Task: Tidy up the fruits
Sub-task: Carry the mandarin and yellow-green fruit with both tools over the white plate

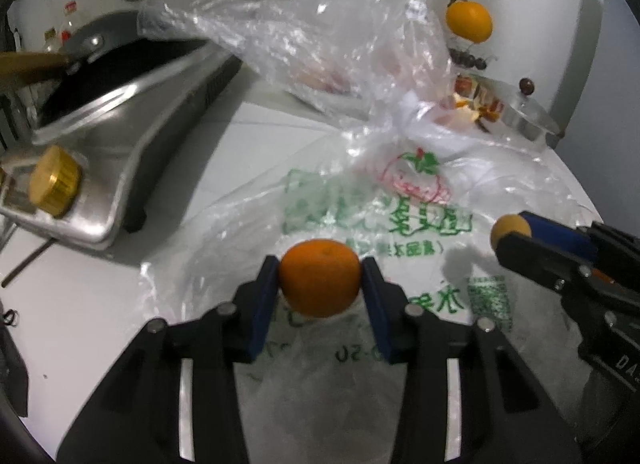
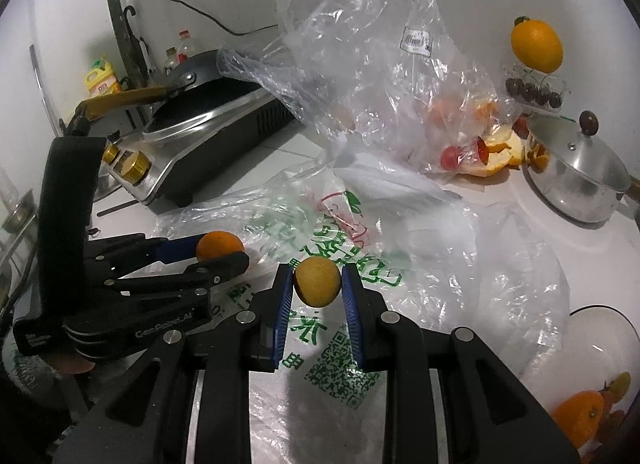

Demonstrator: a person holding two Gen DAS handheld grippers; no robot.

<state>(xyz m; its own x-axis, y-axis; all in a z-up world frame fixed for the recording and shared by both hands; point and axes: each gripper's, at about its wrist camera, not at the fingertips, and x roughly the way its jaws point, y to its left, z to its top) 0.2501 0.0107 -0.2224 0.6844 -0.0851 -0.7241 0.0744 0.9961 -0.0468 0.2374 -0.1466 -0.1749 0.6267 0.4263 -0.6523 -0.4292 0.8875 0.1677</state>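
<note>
White kitchen counter (image 2: 592, 260) lies under crumpled plastic bags (image 2: 372, 76). Left gripper (image 1: 320, 284) clamps an orange (image 1: 319, 282); right gripper (image 2: 317, 284) pinches a smaller yellow-orange fruit (image 2: 317, 281). Carry both level toward the near-right glass bowl (image 2: 600, 348), releasing gently.

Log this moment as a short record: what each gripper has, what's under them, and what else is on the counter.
left gripper: shut on orange fruit
right gripper: shut on small yellow fruit
beneath: printed plastic bag, flat on counter
behind: clear crumpled bag, stove with pan
right side: lidded steel pot, peels beside it
</note>
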